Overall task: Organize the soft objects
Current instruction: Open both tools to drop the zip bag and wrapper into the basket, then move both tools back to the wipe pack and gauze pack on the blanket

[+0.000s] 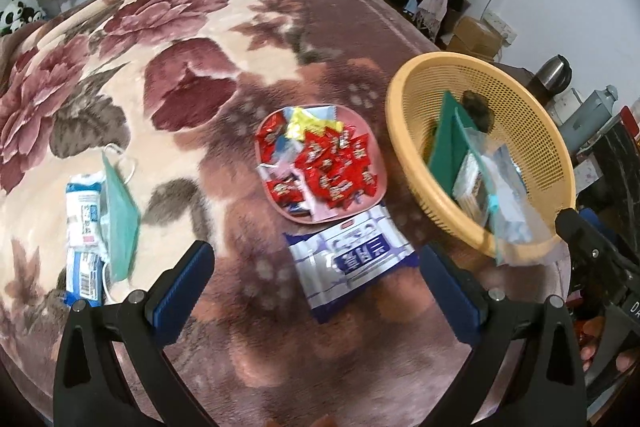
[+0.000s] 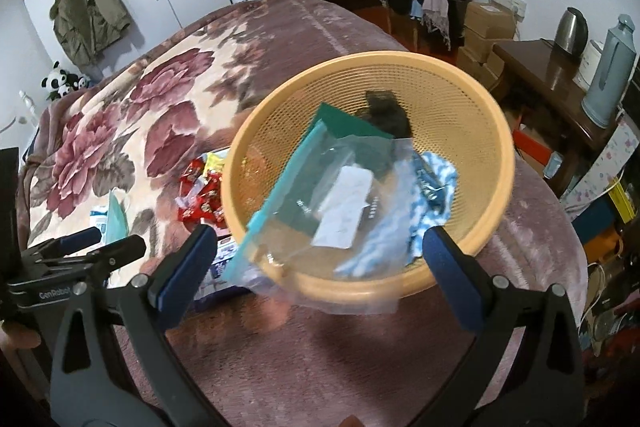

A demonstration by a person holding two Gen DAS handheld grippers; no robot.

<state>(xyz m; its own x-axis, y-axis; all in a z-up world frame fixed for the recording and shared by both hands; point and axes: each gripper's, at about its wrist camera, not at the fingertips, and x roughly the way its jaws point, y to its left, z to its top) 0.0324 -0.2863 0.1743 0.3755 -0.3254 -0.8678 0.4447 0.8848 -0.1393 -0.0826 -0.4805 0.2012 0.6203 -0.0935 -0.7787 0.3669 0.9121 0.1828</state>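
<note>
Yellow basket [image 2: 472,259] loaded at frame centre; both grippers [image 1: 316,267] [image 2: 316,255] wide, empty; next likely the tissue pack [image 1: 352,259].

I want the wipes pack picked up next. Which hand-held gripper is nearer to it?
Left. The left hand-held gripper hovers open right over the wipes pack. The right hand-held gripper is open over the basket, beside the pack.
</note>
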